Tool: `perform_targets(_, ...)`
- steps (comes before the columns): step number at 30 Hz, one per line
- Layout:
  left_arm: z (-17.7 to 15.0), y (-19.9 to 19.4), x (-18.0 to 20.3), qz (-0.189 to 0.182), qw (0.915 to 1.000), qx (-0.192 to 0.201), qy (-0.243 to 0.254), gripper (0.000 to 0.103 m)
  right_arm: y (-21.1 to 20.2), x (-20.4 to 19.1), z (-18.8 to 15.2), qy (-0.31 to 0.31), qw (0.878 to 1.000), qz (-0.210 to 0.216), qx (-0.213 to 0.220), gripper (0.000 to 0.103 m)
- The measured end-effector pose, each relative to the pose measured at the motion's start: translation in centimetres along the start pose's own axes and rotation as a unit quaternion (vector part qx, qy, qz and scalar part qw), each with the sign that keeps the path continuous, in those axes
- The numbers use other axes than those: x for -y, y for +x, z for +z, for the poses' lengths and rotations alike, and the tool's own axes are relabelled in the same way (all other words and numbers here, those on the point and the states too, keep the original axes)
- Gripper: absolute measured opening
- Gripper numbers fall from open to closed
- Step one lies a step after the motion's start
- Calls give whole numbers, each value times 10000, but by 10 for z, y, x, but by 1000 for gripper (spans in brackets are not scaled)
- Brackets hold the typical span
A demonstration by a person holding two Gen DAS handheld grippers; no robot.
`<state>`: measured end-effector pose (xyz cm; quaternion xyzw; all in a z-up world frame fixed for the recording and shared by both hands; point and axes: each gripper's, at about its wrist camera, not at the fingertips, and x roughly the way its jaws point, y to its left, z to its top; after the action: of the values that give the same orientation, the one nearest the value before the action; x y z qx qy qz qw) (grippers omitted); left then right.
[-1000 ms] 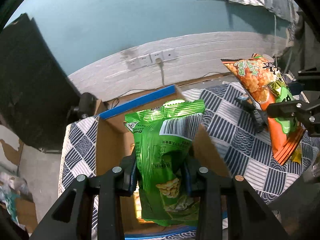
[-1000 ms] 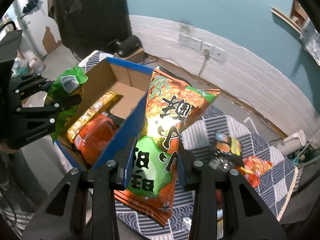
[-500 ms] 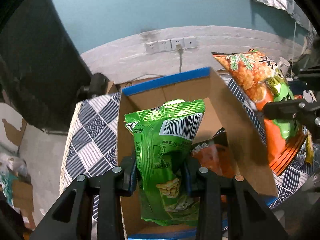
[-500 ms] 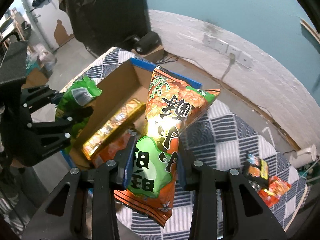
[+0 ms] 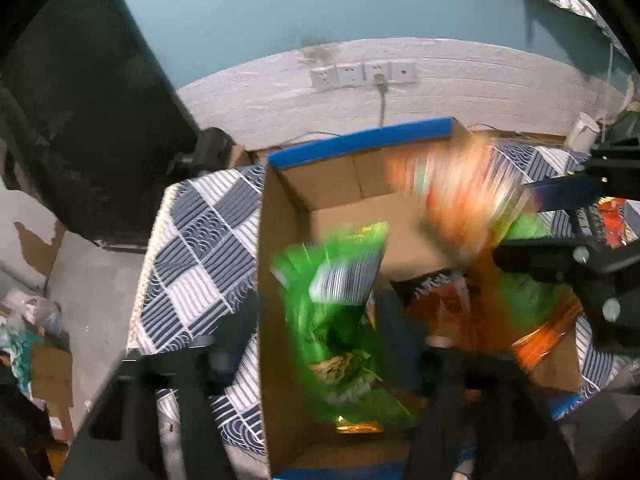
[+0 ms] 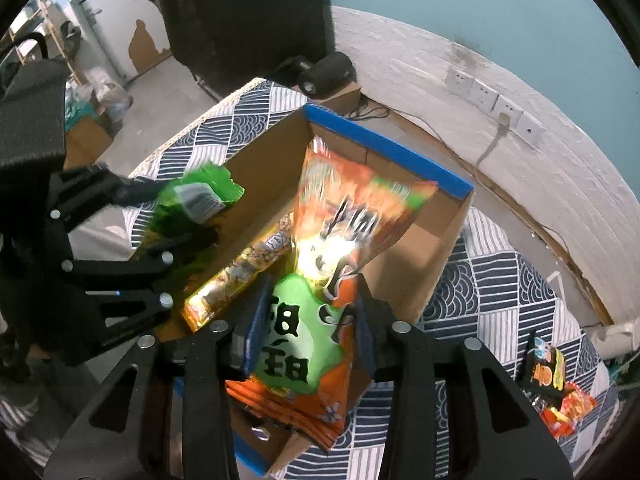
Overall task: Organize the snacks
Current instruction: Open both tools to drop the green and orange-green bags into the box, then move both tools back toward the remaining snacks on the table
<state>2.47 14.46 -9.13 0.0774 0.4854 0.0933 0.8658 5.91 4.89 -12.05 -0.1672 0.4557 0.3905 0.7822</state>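
Note:
A brown cardboard box with blue rim (image 5: 362, 142) (image 6: 384, 148) stands on the checked cloth. My left gripper (image 5: 324, 332) (image 6: 176, 216) is shut on a green snack bag (image 5: 332, 300) (image 6: 196, 196), held over the box's left side. My right gripper (image 6: 310, 312) (image 5: 556, 224) is shut on an orange-and-green snack bag (image 6: 344, 232) (image 5: 460, 188), held over the box's right part. Inside the box lie a gold packet (image 6: 240, 272) and a dark orange bag (image 5: 440, 300). Both held bags are motion-blurred.
The blue-and-white checked cloth (image 5: 200, 248) (image 6: 500, 292) covers the table. Loose snack packets (image 6: 548, 376) lie at the far right. A black speaker (image 6: 324, 74) sits behind the box. Wall sockets (image 5: 360, 74) and a white wall are beyond; floor clutter (image 5: 28, 340) lies at left.
Both grippers have moved further over the box with their bags. The green bag has sunk lower into the box, and the orange bag now hangs above its inside.

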Motion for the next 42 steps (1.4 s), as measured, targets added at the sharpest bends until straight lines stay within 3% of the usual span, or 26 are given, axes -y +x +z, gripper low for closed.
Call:
perform_targets(1,0,-2,-1,47,10000,49,-11,75,-1,1,0,11,10000,-35,17,54)
perform_targets(3,1,-5,-4,34,10000,59,-51,75,-3,2,-1,54,9999,-72,54,57)
perform_targets(8,2,-10,-9,-82,9997,76,-195,77,-14,10,-4,276,9995,-131,88,58)
perform_targets(18,9,-25,10,-178,9996,230,14,77,-38,29,-21,590,9975,-361,171,63)
perform_targets(42,31,-55,134,-759,9911,408,1018,77,-111,102,-125,1358,9852,-1012,254,70)
